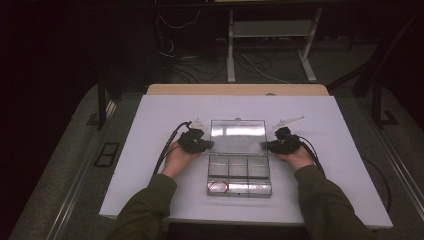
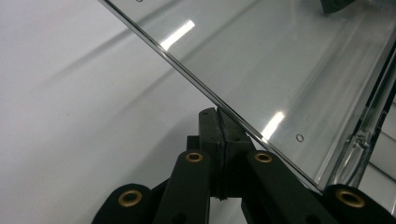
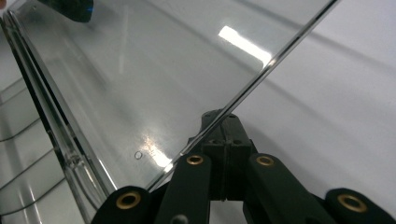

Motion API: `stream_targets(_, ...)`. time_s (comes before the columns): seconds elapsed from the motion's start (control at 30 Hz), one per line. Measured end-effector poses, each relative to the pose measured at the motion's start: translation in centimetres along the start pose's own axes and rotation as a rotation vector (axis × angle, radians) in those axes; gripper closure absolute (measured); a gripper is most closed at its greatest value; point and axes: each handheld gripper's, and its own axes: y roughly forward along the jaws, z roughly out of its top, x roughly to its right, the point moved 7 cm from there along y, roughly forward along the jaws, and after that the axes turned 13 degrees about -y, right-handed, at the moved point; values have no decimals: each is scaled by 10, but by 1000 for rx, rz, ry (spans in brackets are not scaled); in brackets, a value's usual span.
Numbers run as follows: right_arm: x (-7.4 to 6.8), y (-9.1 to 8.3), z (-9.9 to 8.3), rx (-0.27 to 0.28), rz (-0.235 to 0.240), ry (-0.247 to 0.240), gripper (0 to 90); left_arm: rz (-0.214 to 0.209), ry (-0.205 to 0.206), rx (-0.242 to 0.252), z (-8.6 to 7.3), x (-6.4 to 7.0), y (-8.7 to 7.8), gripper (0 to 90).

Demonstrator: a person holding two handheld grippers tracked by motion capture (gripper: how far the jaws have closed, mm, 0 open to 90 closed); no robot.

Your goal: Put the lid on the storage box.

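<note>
Clear plastic box (image 1: 239, 179) sits nearest me on the white table (image 1: 150, 150), its base divided into compartments; a thin red item (image 1: 218, 186) lies in the front left one. No brand, label or writing can be read on the box or anywhere on the table.

Beyond the base, the lid (image 1: 238, 135) stands open, tilted back from the hinge. My left gripper (image 1: 211, 145) is at the lid's left edge and my right gripper (image 1: 263, 146) at its right edge, one hand on each side of the box.

In the left gripper view my jaws are pressed together, with the lid's edge (image 2: 243, 123) running just past their tips; whether that edge is pinched between them I cannot tell. The right gripper view matches: jaws closed against each other, lid edge (image 3: 219, 122) crossing at the tips, grip on it not confirmable.

Farther off, past the table's rear edge, a metal frame (image 1: 270, 30) and loose cables (image 1: 200, 60) lie on the dark floor.
</note>
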Motion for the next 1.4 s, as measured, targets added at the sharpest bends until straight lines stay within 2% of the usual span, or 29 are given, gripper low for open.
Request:
stream_targets(0.43, 3, -5, 8, 46, -9, 7, 889, 0, -9, 48, 7, 0, -3, 892)
stream_targets(0.67, 7, -6, 13, 43, -5, -7, 889, 1, -23, 73, 14, -2, -5, 892)
stream_targets(0.93, 13, -8, 21, 81, -9, -2, 889, -3, -34, 95, 17, -1, -7, 892)
stream_targets(1.0, 13, -9, 21, 87, -8, 1, 890, -5, -23, 98, 18, -1, -8, 892)
stream_targets(1.4, 11, -16, 27, 125, -20, -9, 890, -5, -17, 128, 23, 3, -14, 892)
